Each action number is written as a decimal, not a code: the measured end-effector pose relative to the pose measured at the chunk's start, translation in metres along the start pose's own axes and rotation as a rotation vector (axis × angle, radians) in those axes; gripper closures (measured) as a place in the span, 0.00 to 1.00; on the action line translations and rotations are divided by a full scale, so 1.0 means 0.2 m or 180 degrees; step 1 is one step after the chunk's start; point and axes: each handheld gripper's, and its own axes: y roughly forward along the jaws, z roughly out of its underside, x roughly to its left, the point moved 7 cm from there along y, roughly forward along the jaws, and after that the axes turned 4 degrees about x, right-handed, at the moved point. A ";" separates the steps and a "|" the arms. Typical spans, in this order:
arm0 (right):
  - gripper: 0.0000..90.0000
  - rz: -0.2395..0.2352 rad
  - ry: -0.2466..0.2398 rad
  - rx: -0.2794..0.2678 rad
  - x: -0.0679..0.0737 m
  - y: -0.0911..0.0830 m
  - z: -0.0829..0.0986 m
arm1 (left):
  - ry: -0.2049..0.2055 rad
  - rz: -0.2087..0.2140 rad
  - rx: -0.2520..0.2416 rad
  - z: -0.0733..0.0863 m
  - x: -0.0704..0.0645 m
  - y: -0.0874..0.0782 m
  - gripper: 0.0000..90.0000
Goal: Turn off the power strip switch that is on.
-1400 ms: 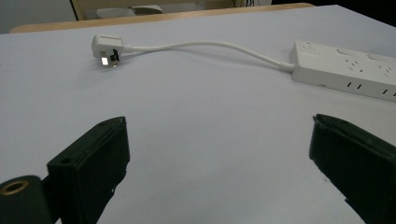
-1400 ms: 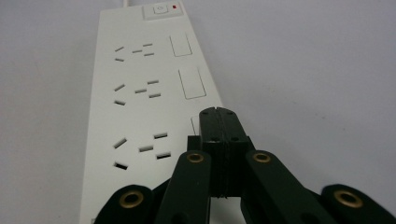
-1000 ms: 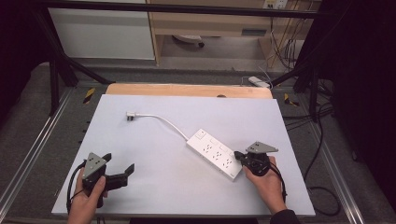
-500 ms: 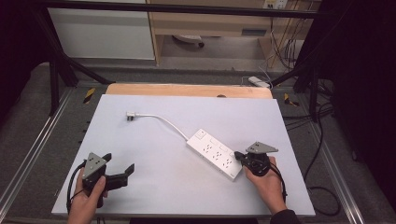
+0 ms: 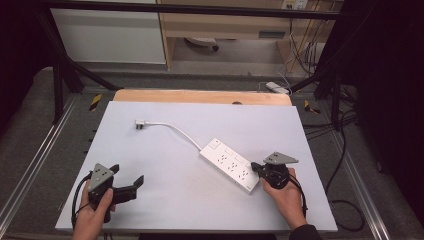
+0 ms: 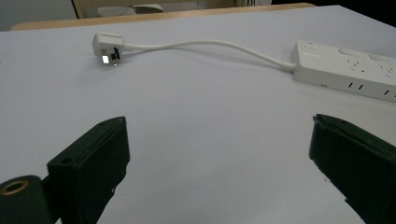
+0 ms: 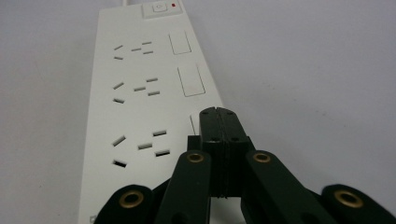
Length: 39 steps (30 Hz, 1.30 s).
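Note:
A white power strip [image 5: 230,164] lies slantwise on the pale table top [image 5: 175,205], right of the middle. Its white cable [image 5: 175,129] runs up and left to a white plug [image 5: 139,124] lying flat. My right gripper [image 5: 256,168] is shut, its tips over the strip's near end; in the right gripper view the closed jaws [image 7: 218,114] hover above the strip [image 7: 140,93] beside its sockets, with nothing between them. My left gripper [image 5: 127,174] stands open near the front left. In the left gripper view the open jaws [image 6: 217,126] face the plug [image 6: 107,46] and the strip [image 6: 345,70].
A wooden strip [image 5: 200,96] borders the table's far edge. Metal rails run down both sides of the table. On the floor behind lie another white power strip [image 5: 277,87] and loose cables [image 5: 345,205] at the right.

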 end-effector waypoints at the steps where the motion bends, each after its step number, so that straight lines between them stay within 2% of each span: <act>1: 1.00 0.0000 0.0001 0.0000 0.00 0.00 0.00 | 0.0001 -0.0001 -0.0006 0.00 0.00 0.00 0.06; 12: 1.00 -0.0054 -0.0057 -0.0050 0.03 0.00 -0.02 | 0.0019 -0.0006 -0.0015 0.00 0.00 0.00 0.06; 31: 1.00 -0.0086 0.0017 -0.0248 0.03 -0.05 -0.06 | 0.0004 -0.0014 -0.0011 0.00 0.00 0.00 0.06; 35: 0.97 -0.0092 0.0030 -0.0291 0.03 -0.06 -0.08 | 0.0004 -0.0015 -0.0003 0.00 0.00 0.00 0.06; 39: 0.88 -0.0104 0.0079 -0.0331 0.03 -0.08 -0.09 | 0.0006 -0.0014 0.0000 0.00 0.00 0.00 0.06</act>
